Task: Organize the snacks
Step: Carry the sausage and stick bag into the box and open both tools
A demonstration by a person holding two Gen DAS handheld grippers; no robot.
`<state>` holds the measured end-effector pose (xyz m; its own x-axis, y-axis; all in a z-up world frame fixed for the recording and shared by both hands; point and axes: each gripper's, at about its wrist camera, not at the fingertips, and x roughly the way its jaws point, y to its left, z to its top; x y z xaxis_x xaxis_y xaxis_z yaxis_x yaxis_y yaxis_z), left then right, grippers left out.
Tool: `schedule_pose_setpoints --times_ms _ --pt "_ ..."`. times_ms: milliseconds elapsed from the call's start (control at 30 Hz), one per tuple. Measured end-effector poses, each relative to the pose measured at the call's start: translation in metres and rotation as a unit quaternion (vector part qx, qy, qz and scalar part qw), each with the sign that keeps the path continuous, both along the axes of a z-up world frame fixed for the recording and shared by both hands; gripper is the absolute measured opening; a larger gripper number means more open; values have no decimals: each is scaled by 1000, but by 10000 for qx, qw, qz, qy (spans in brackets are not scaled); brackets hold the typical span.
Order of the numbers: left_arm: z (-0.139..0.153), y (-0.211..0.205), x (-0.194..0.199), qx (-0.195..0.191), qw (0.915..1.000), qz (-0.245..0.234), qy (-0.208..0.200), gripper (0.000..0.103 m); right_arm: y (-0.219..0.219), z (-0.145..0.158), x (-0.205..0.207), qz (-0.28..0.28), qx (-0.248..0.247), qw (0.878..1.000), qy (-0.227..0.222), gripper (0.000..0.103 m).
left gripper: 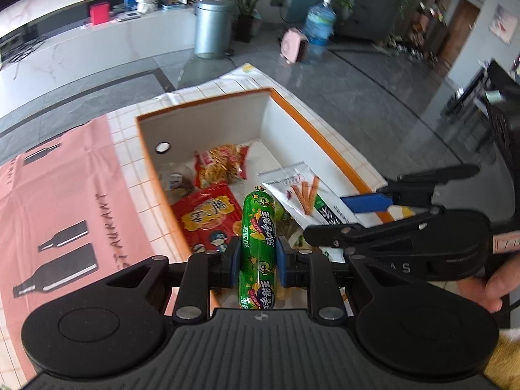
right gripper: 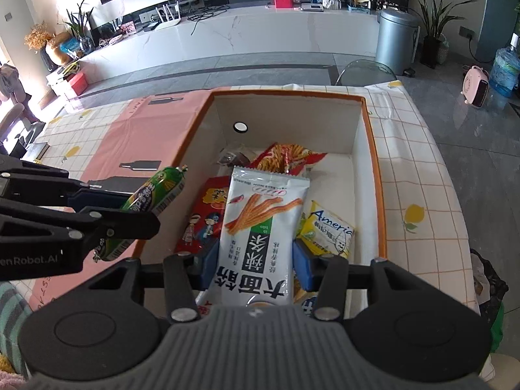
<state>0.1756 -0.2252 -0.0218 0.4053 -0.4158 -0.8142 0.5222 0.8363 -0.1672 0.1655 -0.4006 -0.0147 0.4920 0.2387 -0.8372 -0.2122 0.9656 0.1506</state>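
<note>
Box (right gripper: pixel 370 149): several snack packs already lie inside.
Left gripper (left gripper: pixel 258 261): your jaws clamp the green sausage (left gripper: pixel 258 243).
Right gripper (right gripper: pixel 255 265): jaws grasp the white packet (right gripper: pixel 260 227); both still need dropping in.

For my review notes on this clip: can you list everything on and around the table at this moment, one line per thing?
Storage box: one, white inside with orange rim, on the table.
Tablecloth: one, white grid with lemons, plus a pink bottle-print part.
Sausage stick: one, green wrapper, held above the box's near edge.
Spicy-strip packet: one, white and green, held over the box.
Red snack packet: one, lying in the box.
Crisp-stick bag: one, red and yellow, at the box's far end.
Yellow packet: one, in the box, right side.
Clear-wrapped dark snack: one, far left corner.
Bin: one, silver, on the floor.
Water bottle: one, blue, on the floor.
Left gripper: shut on the sausage stick.
Right gripper: shut on the spicy-strip packet.
</note>
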Motion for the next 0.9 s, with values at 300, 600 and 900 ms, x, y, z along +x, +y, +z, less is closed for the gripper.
schedule_pose_setpoints --times_ms 300,600,900 --pt "-30 -31 13 936 9905 -984 234 24 -10 -29 25 434 131 9968 661 46" --pt "-46 -46 18 1421 9780 -1459 456 24 -9 -47 44 535 269 9897 1303 47" --pt "-60 -45 25 1570 9737 -1490 709 25 -8 -55 55 454 410 9853 1596 48"
